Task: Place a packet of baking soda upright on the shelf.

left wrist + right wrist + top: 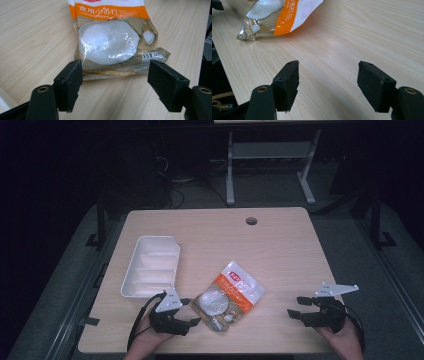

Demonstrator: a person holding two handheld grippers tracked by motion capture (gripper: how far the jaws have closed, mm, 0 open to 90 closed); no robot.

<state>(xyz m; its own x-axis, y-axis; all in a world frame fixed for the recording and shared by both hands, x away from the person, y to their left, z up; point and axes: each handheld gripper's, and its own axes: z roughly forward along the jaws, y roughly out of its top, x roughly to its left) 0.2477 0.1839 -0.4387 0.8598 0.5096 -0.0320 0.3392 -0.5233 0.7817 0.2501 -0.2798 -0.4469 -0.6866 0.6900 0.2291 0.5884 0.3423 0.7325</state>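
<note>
A: What sits nearest on the counter [280,245]?

B: The left tool [189,312], at about seven o'clock, jaws spread wide and holding nothing. In the left gripper view they stand either side of the near edge of a pouch [112,42] without touching it.

A: And the right tool [300,307]?

B: At about five o'clock, also wide open and empty over bare wood, well apart from the pouch.

A: Describe the pouch.

B: It lies flat near the centre, just past the left tool. The top is white with an orange band and printed characters; the lower part is clear film showing a rounded mass of white powder, with a smaller white lump beside it. The clear film is crinkled and glossy.

A: Any containers?

B: A white tray [131,275] at about ten o'clock, long, split by cross walls into compartments. I cannot tell whether anything lies in them.

A: Beyond that?

B: A round hole [251,221] in the counter near twelve o'clock.
</note>
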